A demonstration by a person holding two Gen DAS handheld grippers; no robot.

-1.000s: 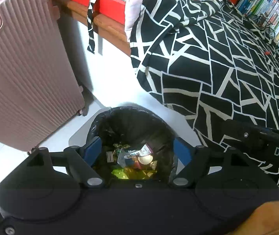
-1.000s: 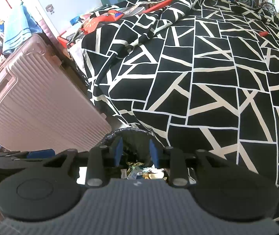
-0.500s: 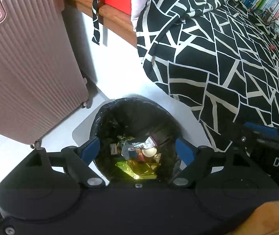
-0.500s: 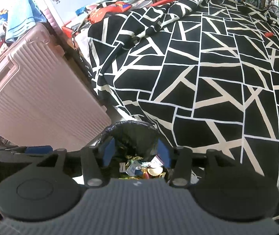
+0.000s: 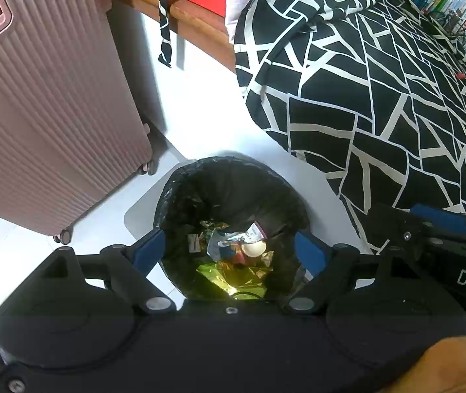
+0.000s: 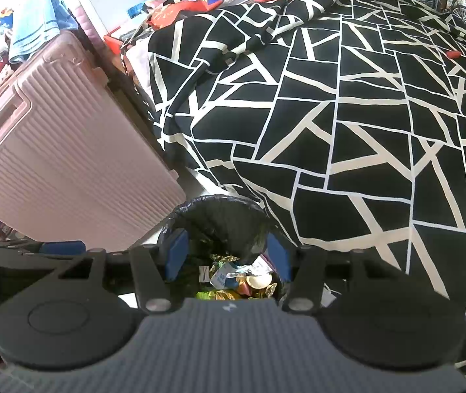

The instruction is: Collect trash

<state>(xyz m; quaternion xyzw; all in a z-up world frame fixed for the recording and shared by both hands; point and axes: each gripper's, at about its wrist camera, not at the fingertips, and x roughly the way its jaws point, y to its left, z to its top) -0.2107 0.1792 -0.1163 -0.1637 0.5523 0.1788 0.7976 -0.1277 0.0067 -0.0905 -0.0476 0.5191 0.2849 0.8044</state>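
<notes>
Directly below both grippers sits the trash bin (image 5: 233, 196), wrappers (image 5: 233, 262) (foil, apparently) inside. Left gripper (image 5: 229, 255) gapes widest, straddling its rim; right gripper (image 6: 226, 255) has just opened, seemingly empty, over the bin's bedspread (image 6: 364, 131) side.

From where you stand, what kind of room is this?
Most likely a bedroom: a bed with a black-and-white quilt, a pink suitcase on the floor, bookshelves behind, and a lined trash bin below.

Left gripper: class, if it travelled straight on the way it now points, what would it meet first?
Probably the trash in the bin. The left gripper hangs open above the bin's mouth, nothing between its jaws; depth is hard to judge, so it might brush the liner.
</notes>
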